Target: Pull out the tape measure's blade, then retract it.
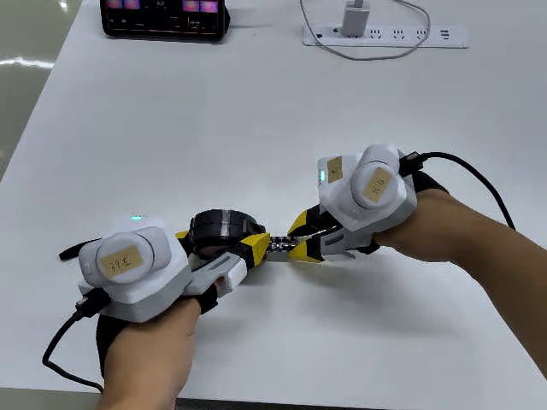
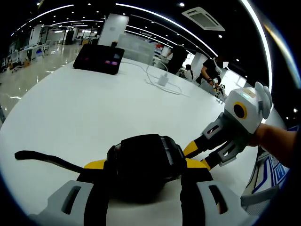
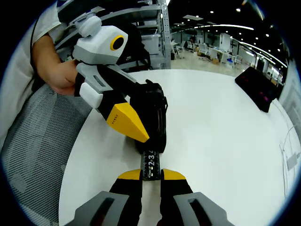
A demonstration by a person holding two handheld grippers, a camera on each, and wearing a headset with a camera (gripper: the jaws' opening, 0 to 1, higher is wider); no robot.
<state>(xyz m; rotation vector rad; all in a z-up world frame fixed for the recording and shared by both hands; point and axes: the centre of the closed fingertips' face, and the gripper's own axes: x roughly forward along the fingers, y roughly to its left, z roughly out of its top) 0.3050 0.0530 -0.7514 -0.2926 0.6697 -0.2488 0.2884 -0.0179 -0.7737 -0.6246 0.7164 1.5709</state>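
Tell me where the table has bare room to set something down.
Bare: the broad middle, from the dark screen and power strip at the far edge down to the tape measure. Crowded: near centre, where left tool and right tool grip it.

L hand-held gripper (image 1: 220, 242), R hand-held gripper (image 1: 299, 239): white bodies, yellow-blk tips, tan stickers, blk cables.

The left tongs (image 1: 220, 243) clamp the tape measure (image 1: 224, 224), the right tongs (image 1: 296, 239) pinch its blade (image 1: 279, 246), tips facing each other.
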